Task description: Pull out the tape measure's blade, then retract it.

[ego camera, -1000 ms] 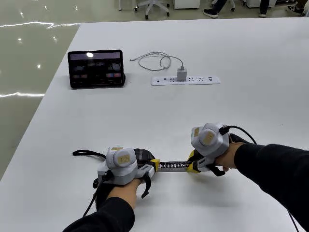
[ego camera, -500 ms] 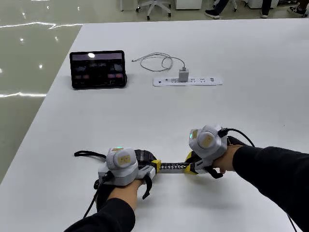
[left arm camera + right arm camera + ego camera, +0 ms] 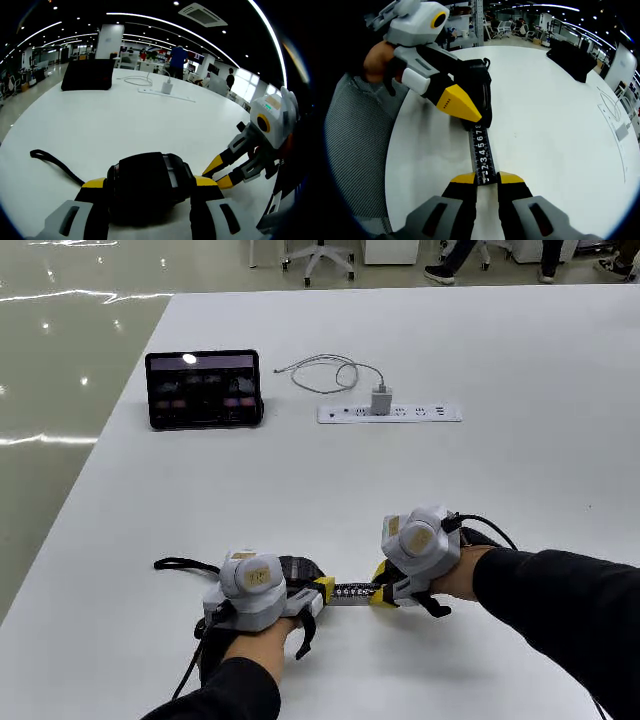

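Observation:
A black tape measure case (image 3: 298,571) (image 3: 147,182) (image 3: 477,92) lies on the white table with a black wrist strap (image 3: 180,564) trailing left. My left gripper (image 3: 318,592) (image 3: 150,190) is shut on the case. A short length of black blade (image 3: 352,591) (image 3: 481,150) with white numbers runs out to the right. My right gripper (image 3: 380,592) (image 3: 486,178) is shut on the blade's tip, yellow fingertips (image 3: 464,178) either side. The two grippers are close together, with the right gripper (image 3: 225,170) entering the left gripper view.
A dark tablet (image 3: 204,387) stands at the far left of the table (image 3: 480,470). A white power strip (image 3: 390,413) with a plugged charger and a looped white cable (image 3: 325,370) lies behind. The table's left edge is near the tablet.
My right gripper has moved left toward the case, and the exposed blade has become shorter. The left gripper has kept its hold on the case.

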The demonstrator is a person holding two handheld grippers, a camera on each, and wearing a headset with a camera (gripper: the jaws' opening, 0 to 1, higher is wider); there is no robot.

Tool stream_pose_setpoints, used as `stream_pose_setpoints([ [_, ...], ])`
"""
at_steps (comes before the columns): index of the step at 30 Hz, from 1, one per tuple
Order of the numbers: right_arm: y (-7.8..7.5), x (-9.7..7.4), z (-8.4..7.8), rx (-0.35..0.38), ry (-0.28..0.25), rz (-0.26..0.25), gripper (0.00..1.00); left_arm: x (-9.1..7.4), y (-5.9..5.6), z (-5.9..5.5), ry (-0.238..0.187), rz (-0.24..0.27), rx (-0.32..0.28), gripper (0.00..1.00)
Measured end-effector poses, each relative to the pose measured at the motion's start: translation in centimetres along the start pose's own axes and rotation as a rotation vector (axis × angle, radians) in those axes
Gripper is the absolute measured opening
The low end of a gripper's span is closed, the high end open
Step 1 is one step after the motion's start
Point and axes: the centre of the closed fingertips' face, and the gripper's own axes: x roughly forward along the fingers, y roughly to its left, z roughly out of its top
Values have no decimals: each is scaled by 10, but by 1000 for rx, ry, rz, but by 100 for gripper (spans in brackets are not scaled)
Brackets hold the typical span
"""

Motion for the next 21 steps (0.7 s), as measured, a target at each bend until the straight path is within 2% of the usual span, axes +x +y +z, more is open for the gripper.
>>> stream_pose_setpoints([
  [4,1,2,3,-7,1,-1,11,0,0,0,-1,1,-2,61],
  [8,2,6,9,-2,-20,-7,11,0,0,0,0,0,-8,61],
  [21,2,6,9,-3,-40,-7,11,0,2,1,4,-9,-15,60],
])
